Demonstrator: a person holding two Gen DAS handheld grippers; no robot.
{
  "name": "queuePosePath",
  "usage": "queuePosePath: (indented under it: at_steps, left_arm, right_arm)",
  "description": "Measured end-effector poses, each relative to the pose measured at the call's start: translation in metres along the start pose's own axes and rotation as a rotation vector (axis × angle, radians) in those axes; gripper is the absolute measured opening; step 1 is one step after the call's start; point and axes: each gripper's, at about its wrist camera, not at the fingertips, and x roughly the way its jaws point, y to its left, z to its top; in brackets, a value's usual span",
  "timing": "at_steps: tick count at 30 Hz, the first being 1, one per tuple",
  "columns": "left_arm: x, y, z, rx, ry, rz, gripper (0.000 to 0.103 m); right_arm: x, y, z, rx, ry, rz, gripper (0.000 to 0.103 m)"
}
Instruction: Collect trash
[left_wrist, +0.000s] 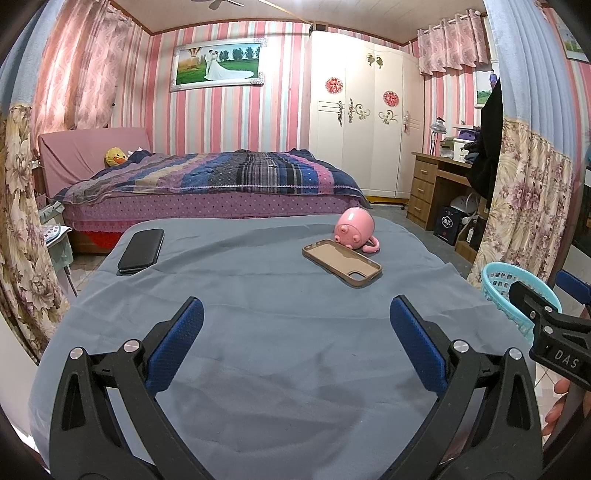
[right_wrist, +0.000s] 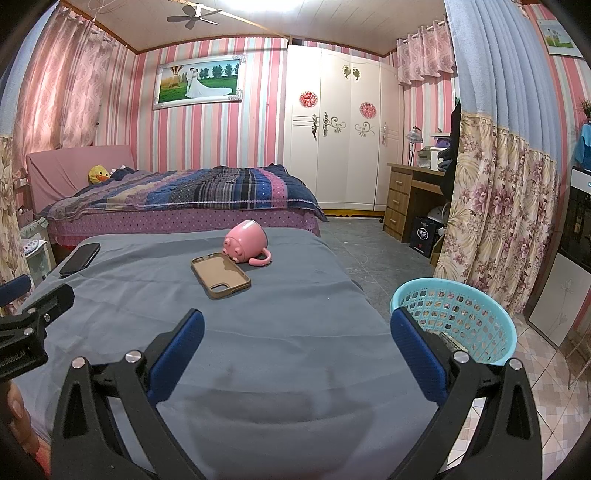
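A table with a grey-blue cloth lies ahead. On it lie a tan phone case, a pink pig mug on its side and a black phone. A light blue plastic basket stands on the floor to the table's right. My left gripper is open and empty over the near cloth. My right gripper is open and empty near the table's right edge, beside the basket. No loose trash shows on the cloth.
A bed stands beyond the table. A white wardrobe and a wooden desk are at the back right. Floral curtains hang at the right, and others at the left. Tiled floor lies beside the basket.
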Motion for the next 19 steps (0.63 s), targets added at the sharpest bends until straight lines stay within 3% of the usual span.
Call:
queuePosePath:
  at_steps: [19]
  left_arm:
    - [-0.0027, -0.0024, -0.0007, -0.001, -0.005, -0.007, 0.098]
  right_arm:
    - [-0.0003, 0.0011, -0.0016, -0.001, -0.001, 0.0, 0.099]
